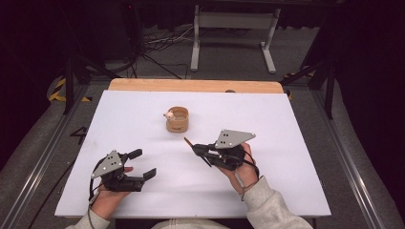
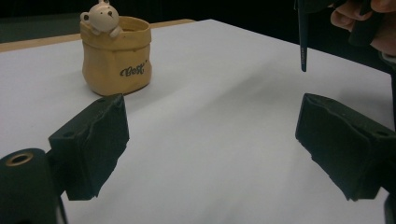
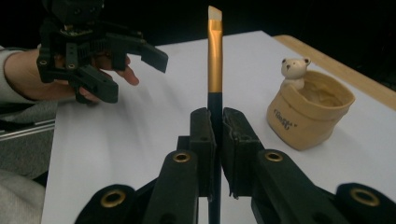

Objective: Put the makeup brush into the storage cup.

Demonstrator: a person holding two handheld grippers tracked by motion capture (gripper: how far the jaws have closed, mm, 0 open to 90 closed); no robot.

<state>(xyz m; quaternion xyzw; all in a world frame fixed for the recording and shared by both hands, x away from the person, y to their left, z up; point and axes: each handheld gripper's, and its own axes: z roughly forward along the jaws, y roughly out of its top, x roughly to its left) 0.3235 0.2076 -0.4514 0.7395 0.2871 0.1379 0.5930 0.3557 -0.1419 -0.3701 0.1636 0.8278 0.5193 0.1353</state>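
White sheeting covers the worktop (image 1: 286,143), with a strip of bare wood along its far edge, and the tan pot (image 1: 177,119) with a small bear figure (image 1: 168,115) on its rim stands alone near the middle. Nearer the person than the pot and to its left, the left hand-held gripper (image 1: 143,163) rests low with its jaws spread wide and nothing between them. To the pot's right and just nearer, the right hand-held gripper (image 1: 196,148) is clamped on a thin makeup brush (image 3: 215,56), black-handled with a gold ferrule, whose pale tip points toward the pot with bare sheeting between them.
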